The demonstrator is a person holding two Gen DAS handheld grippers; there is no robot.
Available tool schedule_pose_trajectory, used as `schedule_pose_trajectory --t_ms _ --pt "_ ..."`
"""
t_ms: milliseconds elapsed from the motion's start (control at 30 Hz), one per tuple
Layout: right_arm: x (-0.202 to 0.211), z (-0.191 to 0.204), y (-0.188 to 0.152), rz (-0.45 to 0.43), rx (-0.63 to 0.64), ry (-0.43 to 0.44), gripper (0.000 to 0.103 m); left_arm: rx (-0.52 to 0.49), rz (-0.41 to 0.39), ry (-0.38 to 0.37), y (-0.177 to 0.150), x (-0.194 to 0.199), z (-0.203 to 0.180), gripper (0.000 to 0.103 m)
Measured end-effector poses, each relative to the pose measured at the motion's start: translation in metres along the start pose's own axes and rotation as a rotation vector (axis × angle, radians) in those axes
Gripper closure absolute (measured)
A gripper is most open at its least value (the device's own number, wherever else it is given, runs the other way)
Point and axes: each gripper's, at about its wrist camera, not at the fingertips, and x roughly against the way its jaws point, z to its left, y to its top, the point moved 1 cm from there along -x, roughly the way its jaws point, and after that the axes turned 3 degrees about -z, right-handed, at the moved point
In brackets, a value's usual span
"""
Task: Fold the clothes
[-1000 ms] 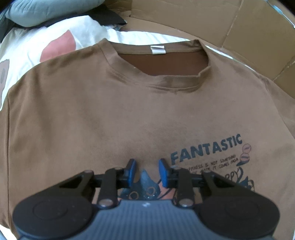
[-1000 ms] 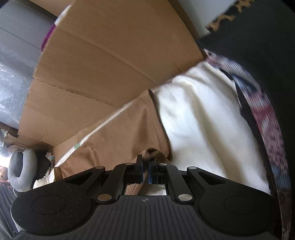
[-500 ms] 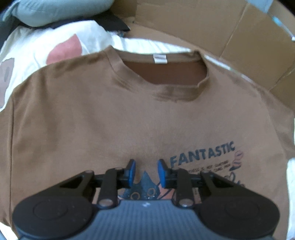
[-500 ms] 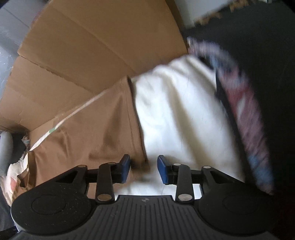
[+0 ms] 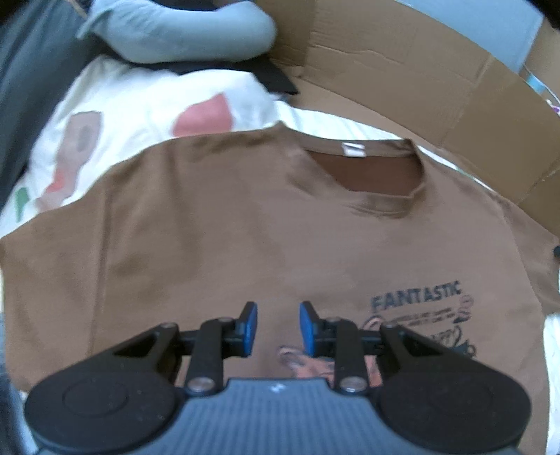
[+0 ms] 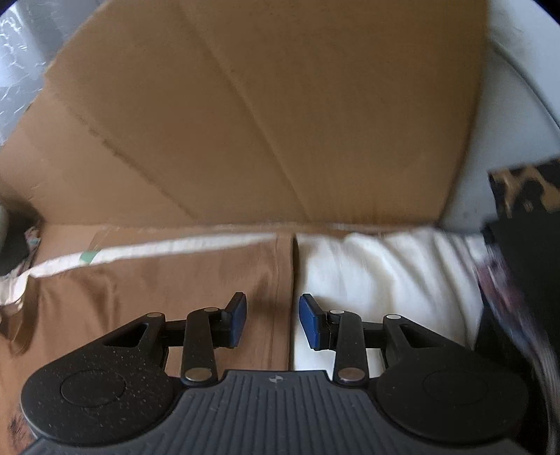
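A brown T-shirt (image 5: 245, 224) with a dark "FANTASTIC" print (image 5: 416, 297) lies flat, front up, on a cream bedsheet (image 5: 147, 101), its collar toward the far side. My left gripper (image 5: 277, 327) hovers above the shirt's chest, open, with nothing between its blue pads. In the right wrist view the shirt's sleeve (image 6: 175, 290) ends in a straight hem next to white sheet (image 6: 385, 273). My right gripper (image 6: 271, 320) stands open just above that hem and holds nothing.
Flattened cardboard (image 5: 420, 87) stands along the far side of the bed and fills the right wrist view as cardboard (image 6: 262, 122). A grey-blue pillow (image 5: 182, 28) lies at the far left. Dark patterned fabric (image 6: 518, 280) borders the sheet at the right.
My right gripper opened and let go of the sleeve edge, then rolled and swung so the hem now runs straight ahead. My left gripper lifted and drew back; more of the shirt shows.
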Motion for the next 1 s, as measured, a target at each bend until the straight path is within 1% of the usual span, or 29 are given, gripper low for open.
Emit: schedule_pose_trajectory --t_ms 233,267,300,333,367,400,500,667,733,767,833,900,967,1000 --pt "-0.019 0.002 0.012 0.006 0.022 -0.008 0.063 0.045 0.005 0.067 -0.011 0.012 0.036 0.075" --pt "-0.020 0.002 0.012 0.008 0.029 -0.010 0.066 0.053 0.006 0.074 -0.013 0.014 0.040 0.075" --pt "-0.020 0.003 0.012 0.011 0.045 -0.016 0.086 0.060 0.008 0.084 -0.014 0.016 0.045 0.075" --pt "-0.020 0.004 0.012 0.015 0.068 -0.025 0.096 0.064 0.008 0.091 -0.014 0.018 0.049 0.075" --pt "-0.019 0.006 0.013 0.019 0.095 -0.031 0.102 0.068 0.008 0.098 -0.015 0.020 0.054 0.075" --pt "-0.018 0.008 0.015 0.022 0.119 -0.033 0.102 0.069 0.009 0.106 -0.015 0.022 0.059 0.075" --pt "-0.014 0.012 0.023 0.010 0.167 -0.043 0.103 0.076 0.003 0.128 -0.013 0.027 0.073 0.075" --pt "-0.011 0.012 0.035 -0.008 0.198 -0.072 0.103 0.106 -0.007 0.164 -0.009 0.031 0.094 0.075" --pt "-0.014 0.014 0.034 -0.009 0.216 -0.087 0.102 0.108 -0.004 0.177 -0.010 0.031 0.101 0.075" --pt "-0.015 0.014 0.033 -0.010 0.215 -0.089 0.102 0.109 -0.002 0.184 -0.010 0.032 0.104 0.075" --pt "-0.015 0.009 0.032 -0.003 0.170 -0.091 0.099 0.111 -0.002 0.194 -0.010 0.033 0.109 0.075" --pt "-0.006 0.006 0.030 -0.018 0.145 -0.103 0.081 0.115 -0.010 0.203 -0.008 0.037 0.117 0.075" --pt "0.004 0.003 0.027 -0.039 0.127 -0.116 0.077 0.121 -0.026 0.214 -0.006 0.042 0.125 0.074" --pt "0.010 0.004 0.025 -0.046 0.133 -0.108 0.077 0.126 -0.034 0.219 -0.004 0.045 0.130 0.074"
